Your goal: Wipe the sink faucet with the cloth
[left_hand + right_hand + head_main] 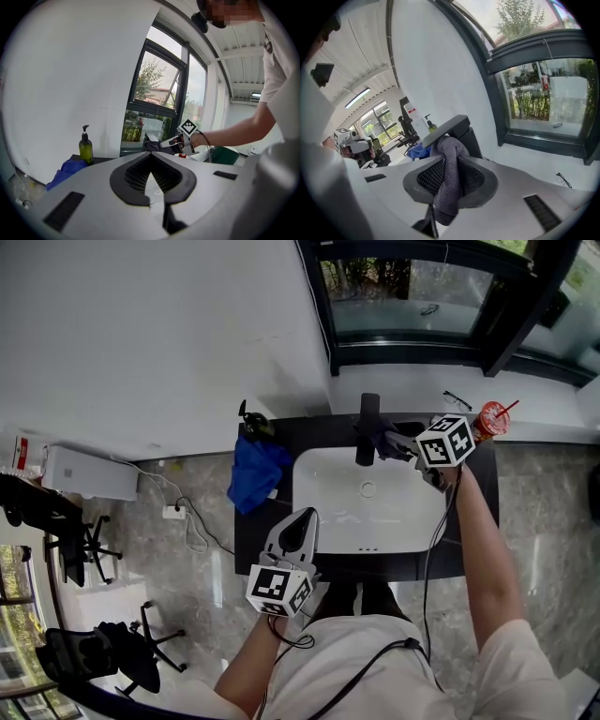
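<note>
The right arm is stretching forward, the right gripper (401, 447) clamping the grey cloth (449, 178) against the black faucet (367, 427) ahead; the left gripper (301, 517) is hovering behind, jaws together.

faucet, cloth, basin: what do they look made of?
Faucet: matte black with flat, hard edges. Likely coated metal, but the look can't confirm it.
Cloth: grey with a soft nap, hanging in limp folds. Probably microfibre.
Basin: smooth, uniform white with rounded corners. Likely ceramic, possibly resin.
</note>
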A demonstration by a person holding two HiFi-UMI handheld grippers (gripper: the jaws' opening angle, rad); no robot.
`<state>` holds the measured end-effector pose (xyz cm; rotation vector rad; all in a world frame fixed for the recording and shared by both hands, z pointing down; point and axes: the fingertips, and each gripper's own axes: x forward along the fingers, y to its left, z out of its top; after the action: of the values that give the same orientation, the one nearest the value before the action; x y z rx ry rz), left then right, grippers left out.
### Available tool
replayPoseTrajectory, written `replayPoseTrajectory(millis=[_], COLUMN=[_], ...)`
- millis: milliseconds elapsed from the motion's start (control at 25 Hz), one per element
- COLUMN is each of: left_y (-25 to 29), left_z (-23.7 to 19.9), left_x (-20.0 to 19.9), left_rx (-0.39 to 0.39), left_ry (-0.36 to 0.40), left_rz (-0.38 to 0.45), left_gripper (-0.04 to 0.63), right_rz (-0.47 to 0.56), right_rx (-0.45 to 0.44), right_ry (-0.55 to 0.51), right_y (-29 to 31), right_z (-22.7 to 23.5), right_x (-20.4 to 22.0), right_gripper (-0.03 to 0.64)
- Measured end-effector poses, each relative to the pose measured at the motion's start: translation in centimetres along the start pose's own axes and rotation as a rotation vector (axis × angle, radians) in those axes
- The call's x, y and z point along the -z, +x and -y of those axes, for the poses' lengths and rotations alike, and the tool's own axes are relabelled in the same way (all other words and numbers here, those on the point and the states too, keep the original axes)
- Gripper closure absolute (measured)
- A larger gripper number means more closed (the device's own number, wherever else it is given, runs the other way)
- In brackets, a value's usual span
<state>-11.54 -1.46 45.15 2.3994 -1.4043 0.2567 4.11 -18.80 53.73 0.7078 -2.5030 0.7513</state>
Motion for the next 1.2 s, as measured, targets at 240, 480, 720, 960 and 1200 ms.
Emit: replayPoseTrajectory(millis=[240, 480, 720, 960, 1200], left_y=[0.2, 0.2, 0.1, 0.0, 0.1], left_z=[0.4, 0.5, 0.3, 0.0, 0.2], left_x=[0.0, -0.2, -0.1, -0.2, -0.5], left_rx=[0.016, 0.025, 0.021, 0.01, 0.013], left_ry=[0.001, 0.005, 0.009, 0.011, 0.005], left_rz=[0.004, 0.009, 0.002, 0.002, 0.012], left_gripper=[0.603, 0.603, 0.603, 0.603, 0.603], right_rz=[-0.132, -0.149, -0.054, 0.01, -0.175], right_rx=[-0.172, -0.261, -0.117, 0.02, -0.205], right_ry=[-0.068, -0.049, -0.008, 0.013, -0.011], right_y=[0.1, -2.2, -2.9, -0.7, -0.2], right_z=[-4.7, -6.6, -2.2, 0.8, -4.4], right_x=[3.1, 4.7, 2.4, -0.1, 3.7], right_gripper=[0.552, 0.552, 0.552, 0.552, 0.552])
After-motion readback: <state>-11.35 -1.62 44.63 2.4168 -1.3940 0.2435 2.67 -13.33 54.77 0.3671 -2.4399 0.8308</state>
